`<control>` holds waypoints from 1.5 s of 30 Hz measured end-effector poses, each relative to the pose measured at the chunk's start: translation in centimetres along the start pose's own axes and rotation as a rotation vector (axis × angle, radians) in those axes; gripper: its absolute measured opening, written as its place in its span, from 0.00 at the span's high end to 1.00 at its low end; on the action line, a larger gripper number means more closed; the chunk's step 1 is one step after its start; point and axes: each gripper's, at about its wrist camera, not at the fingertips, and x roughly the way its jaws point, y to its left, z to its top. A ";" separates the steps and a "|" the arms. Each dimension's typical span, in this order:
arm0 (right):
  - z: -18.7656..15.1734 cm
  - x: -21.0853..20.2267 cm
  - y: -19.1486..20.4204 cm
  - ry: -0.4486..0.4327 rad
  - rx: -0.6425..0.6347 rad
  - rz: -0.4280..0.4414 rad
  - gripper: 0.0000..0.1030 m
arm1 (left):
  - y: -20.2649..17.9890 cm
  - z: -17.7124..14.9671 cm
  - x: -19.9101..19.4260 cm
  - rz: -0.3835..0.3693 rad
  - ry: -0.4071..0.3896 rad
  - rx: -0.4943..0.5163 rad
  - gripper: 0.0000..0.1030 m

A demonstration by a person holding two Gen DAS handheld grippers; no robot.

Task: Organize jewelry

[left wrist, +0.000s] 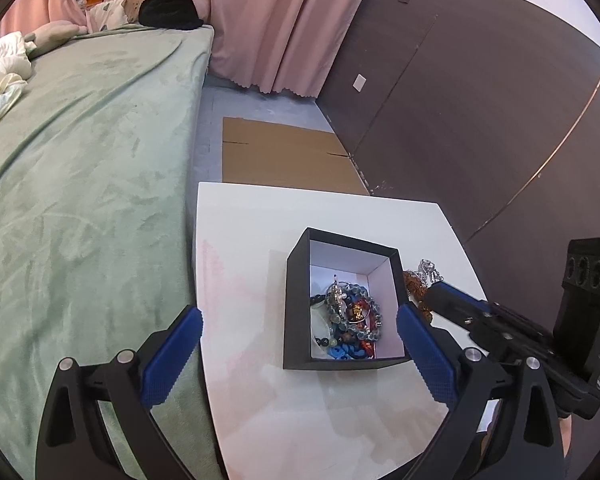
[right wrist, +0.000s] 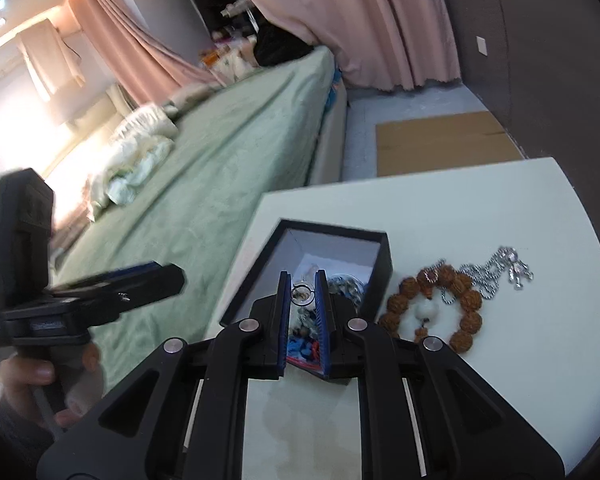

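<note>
A black open box (left wrist: pixel 296 300) with a white lining stands on the white table (left wrist: pixel 252 232) and holds several bead bracelets (left wrist: pixel 354 314). My left gripper (left wrist: pixel 300 320) is wide open and empty, its blue pads on either side of the box's near end. My right gripper (right wrist: pixel 304 280) hovers over the box (right wrist: pixel 382 264), nearly shut on a small ring with a clear stone (right wrist: pixel 302 293). A brown wooden bead bracelet (right wrist: pixel 432 308) and a silver chain (right wrist: pixel 496 270) lie on the table right of the box. In the left wrist view they are partly hidden behind the right gripper (left wrist: pixel 440 292).
A bed with a green blanket (left wrist: pixel 80 160) runs along the table's left side. A flat cardboard sheet (left wrist: pixel 284 156) lies on the floor beyond the table. A dark wardrobe (left wrist: pixel 480 100) stands to the right, pink curtains (left wrist: pixel 272 20) at the back.
</note>
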 end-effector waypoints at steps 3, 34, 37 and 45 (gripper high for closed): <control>-0.2 -0.1 -0.5 0.017 0.019 -0.056 0.47 | -0.3 0.0 -0.4 0.002 -0.007 0.009 0.08; -3.2 -11.0 -11.7 -0.081 0.237 -0.153 0.20 | -13.4 -1.8 4.2 -0.117 0.090 0.220 0.26; -3.6 -11.5 -13.1 -0.071 0.289 -0.157 0.20 | -14.7 -2.1 5.4 -0.118 0.110 0.241 0.33; -4.6 -12.9 -15.9 -0.057 0.390 -0.145 0.20 | -17.4 -2.4 9.0 -0.109 0.170 0.279 0.47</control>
